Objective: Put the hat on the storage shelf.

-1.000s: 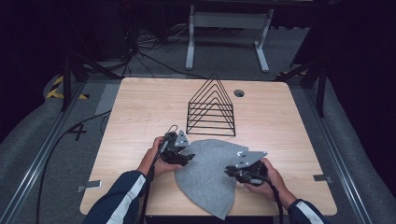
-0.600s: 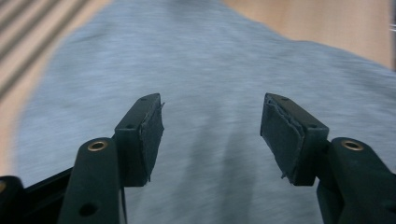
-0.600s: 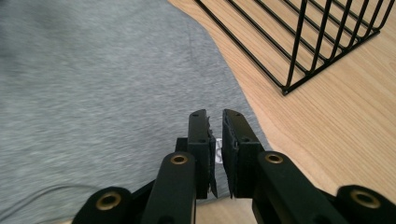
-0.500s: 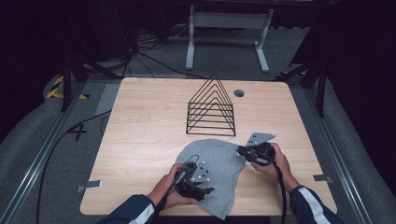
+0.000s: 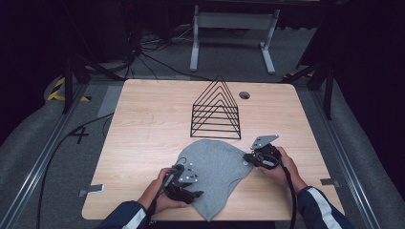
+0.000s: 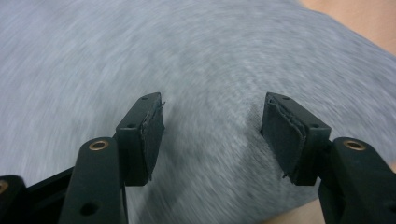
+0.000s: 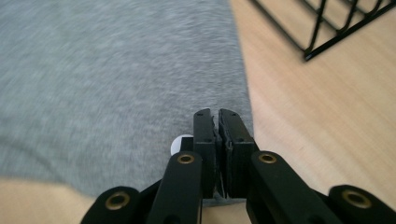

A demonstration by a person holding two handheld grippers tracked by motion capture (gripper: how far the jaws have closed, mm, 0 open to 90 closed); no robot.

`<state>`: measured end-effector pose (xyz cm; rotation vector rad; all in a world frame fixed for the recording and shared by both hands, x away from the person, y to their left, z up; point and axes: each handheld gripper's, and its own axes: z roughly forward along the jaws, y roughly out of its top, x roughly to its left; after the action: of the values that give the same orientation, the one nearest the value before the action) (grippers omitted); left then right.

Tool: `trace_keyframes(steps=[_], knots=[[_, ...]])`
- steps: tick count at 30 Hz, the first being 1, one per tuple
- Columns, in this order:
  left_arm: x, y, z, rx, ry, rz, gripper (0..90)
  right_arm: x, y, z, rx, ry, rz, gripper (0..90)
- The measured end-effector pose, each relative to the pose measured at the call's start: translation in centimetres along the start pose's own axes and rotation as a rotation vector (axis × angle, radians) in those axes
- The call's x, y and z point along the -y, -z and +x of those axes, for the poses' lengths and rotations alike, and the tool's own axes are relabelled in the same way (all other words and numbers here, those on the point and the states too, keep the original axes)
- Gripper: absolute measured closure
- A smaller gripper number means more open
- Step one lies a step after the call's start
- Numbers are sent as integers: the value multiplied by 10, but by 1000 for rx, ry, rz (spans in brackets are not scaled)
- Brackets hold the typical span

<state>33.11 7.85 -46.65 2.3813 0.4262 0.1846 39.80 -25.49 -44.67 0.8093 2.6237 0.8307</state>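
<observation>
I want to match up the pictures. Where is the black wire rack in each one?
High view: the black wire rack stands upright mid-table, just beyond the grey cloth.
Left gripper view: not in it; the cloth lies under the open left gripper.
Right gripper view: the rack's base is at top right, on bare wood.
Shared landmark: the grey cloth.

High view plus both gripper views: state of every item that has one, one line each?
grey cloth: lying flat on the table, near edge overhanging
wire rack: upright, empty, beyond the cloth
left gripper: open above the cloth
right gripper: shut at the cloth's edge; grip on fabric unclear
</observation>
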Motion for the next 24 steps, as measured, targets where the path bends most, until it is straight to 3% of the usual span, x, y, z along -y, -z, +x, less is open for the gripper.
trace_keyframes(steps=[1, 4, 6, 8, 12, 13, 17, 19, 21, 23, 24], knots=[[0, 0, 0, 0, 0, 0, 389, 2, 2, 3, -9, 4, 0, 862], [13, 10, 18, -41, 62, -4, 386, 8, 7, 13, -26, 13, 2, 862], [23, 17, 34, -91, 104, -16, 379, 10, 10, 23, -53, 16, 8, 864], [26, 19, 40, -113, 115, -19, 380, 11, 11, 27, -65, 17, 8, 865], [31, 23, 53, -148, 173, -12, 333, 9, 13, 49, -106, 55, 23, 872], [32, 24, 56, -159, 191, -15, 333, 9, 13, 49, -106, 55, 23, 872], [34, 26, 63, -193, 216, -5, 285, 9, 14, 63, -146, 67, 25, 859], [34, 27, 65, -209, 217, 1, 259, 5, 14, 67, -130, 87, 21, 767], [33, 28, 67, -223, 233, -1, 246, 4, 14, 66, -123, 86, 14, 742], [32, 29, 76, -220, 277, -2, 231, -8, 13, 53, -79, 45, -43, 605], [32, 29, 76, -220, 277, -2, 224, -8, 13, 53, -79, 45, -43, 605]])
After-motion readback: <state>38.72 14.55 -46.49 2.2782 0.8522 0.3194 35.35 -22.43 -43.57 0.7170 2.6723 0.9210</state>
